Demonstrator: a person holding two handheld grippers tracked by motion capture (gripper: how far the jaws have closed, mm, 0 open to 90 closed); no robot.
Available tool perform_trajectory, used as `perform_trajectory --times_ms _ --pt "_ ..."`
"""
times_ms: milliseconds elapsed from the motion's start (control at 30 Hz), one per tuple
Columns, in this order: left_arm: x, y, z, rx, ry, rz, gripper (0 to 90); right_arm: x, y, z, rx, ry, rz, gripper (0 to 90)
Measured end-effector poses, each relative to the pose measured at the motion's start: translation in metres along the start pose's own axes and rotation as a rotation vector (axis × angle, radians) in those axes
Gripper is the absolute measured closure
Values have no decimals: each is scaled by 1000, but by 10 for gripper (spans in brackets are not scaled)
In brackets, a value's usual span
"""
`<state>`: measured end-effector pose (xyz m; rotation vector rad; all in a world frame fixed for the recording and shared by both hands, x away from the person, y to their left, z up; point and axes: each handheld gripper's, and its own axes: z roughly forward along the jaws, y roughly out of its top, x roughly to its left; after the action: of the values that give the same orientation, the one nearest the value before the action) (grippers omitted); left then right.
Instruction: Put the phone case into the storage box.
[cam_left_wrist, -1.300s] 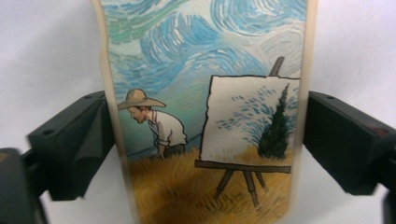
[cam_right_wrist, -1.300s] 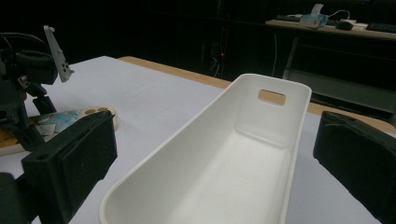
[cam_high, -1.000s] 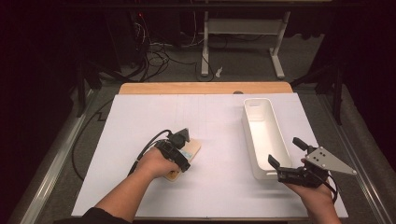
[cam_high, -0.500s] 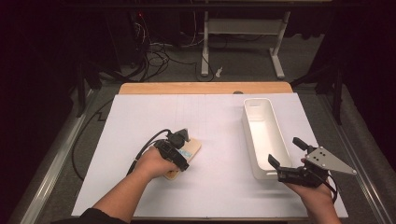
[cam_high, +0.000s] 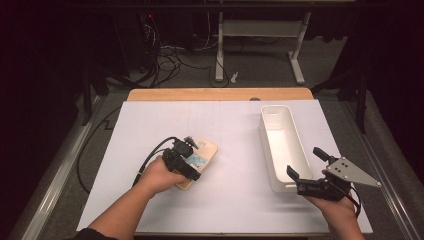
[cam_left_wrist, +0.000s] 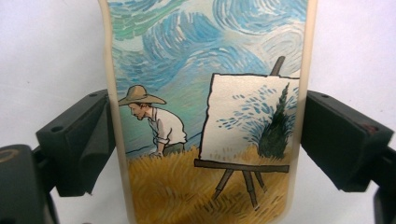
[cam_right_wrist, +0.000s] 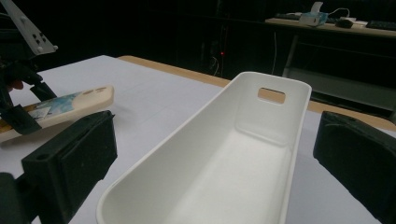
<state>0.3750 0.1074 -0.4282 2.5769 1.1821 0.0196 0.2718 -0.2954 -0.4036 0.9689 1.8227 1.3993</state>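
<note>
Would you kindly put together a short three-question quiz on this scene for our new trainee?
1. True or false: the left gripper has its jaws on either side of the painted phone case.
2. What lies inside the white bin? A) a phone case B) nothing C) a cable
3. Fill in: the right gripper is held at the bin's ____ end, jaws apart.

Key
1. True; the left jaw touches the case's edge, the right is a sliver off.
2. B
3. near (the person's side)
</note>
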Motion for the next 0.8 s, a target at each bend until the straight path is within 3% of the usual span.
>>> perform_trajectory --times_ms 200,467,633,800 --pt "7 -10 -3 -84 7 -25 107 0 0 0 2 0 3 0" --pt "6 -25 -4 -256 10 -55 107 1 -1 1 3 2 -5 0" --pt "7 -37 -4 -355 -40 -80 108 1 0 0 -1 0 -3 0" --pt "9 -48 -6 -450 -54 -94 108 1 -1 0 0 1 -4 0"
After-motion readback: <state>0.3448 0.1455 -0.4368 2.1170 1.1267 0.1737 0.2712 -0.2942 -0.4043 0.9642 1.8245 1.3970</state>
